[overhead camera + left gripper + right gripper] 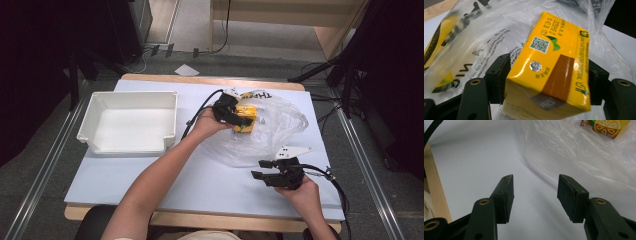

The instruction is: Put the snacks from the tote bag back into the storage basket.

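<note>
Over the crinkled clear plastic bag at the far middle of the pale blue surface, the left tongs clamp a yellow rectangular drink carton by its two long sides, black pads pressed flat against it. Loose folds of bag lie under and around the carton. Near the front edge, the right tongs hover with jaws spread wide, holding nothing, just short of the bag's near rim. An empty white plastic tray sits to the left, well apart.

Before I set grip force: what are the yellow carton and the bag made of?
Yellow carton: glossy coated paperboard, judging by folded seams and a foil straw seal. Bag: thin clear plastic film, wrinkled and see-through. Left gripper clamps the carton.
</note>
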